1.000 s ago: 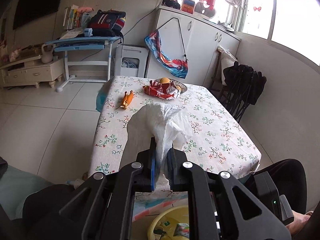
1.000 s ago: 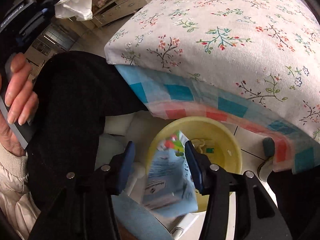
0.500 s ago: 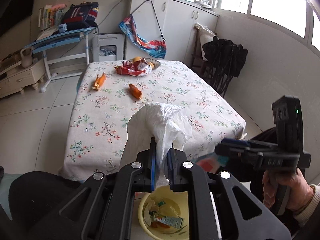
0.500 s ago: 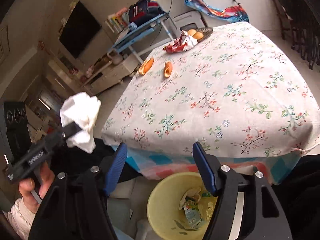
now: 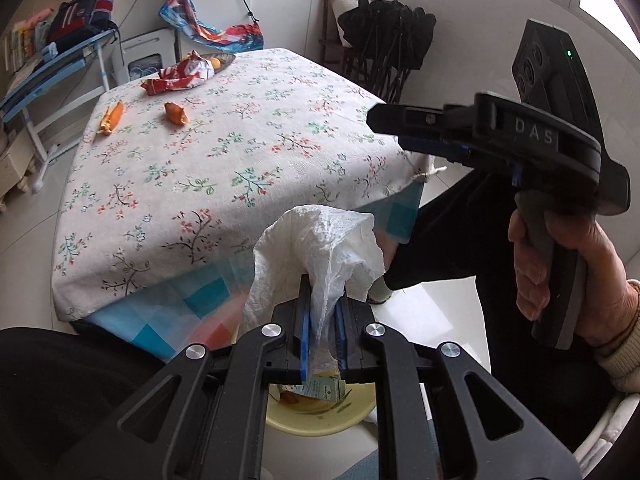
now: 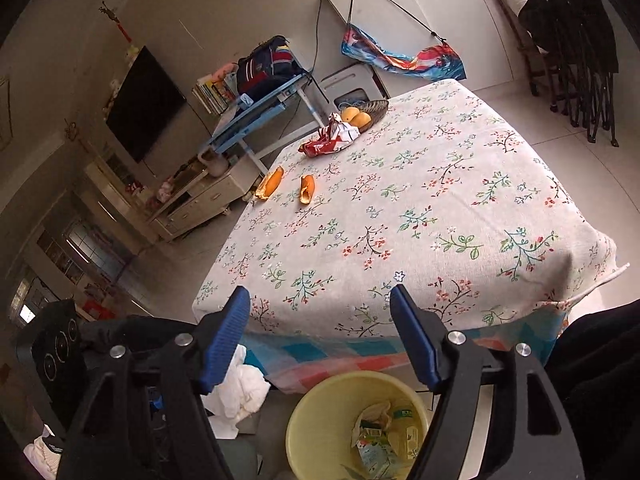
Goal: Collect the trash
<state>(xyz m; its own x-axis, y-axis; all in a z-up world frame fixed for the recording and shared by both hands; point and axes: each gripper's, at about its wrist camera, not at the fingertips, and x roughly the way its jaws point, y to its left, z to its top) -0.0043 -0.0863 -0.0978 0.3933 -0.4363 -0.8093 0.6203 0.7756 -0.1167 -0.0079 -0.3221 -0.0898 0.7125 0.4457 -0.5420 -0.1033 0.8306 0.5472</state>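
Note:
My left gripper [image 5: 320, 312] is shut on a crumpled white tissue [image 5: 316, 248], held just off the table's near edge and above the yellow bin [image 5: 316, 424]. In the right wrist view the tissue [image 6: 240, 392] shows at lower left beside the yellow bin [image 6: 304, 420], which holds cartons and wrappers. My right gripper [image 6: 320, 336] hangs over the table's near edge with its jaws opening and nothing between them. On the far part of the floral table [image 6: 400, 220] lie two orange peel pieces [image 6: 272, 182] [image 6: 307, 189] and a red-and-white wrapper [image 6: 330, 140].
A basket with yellow fruit [image 6: 366, 114] stands at the table's far edge. Black-clad legs frame the bin on both sides. A blue desk [image 6: 260, 108] and cabinets [image 6: 420, 12] stand behind the table, folded black chairs [image 6: 576, 56] at the right.
The left gripper has come down and over toward the bin with the tissue. The right gripper let the blue carton drop into the bin, rose, and its jaws stand wider.

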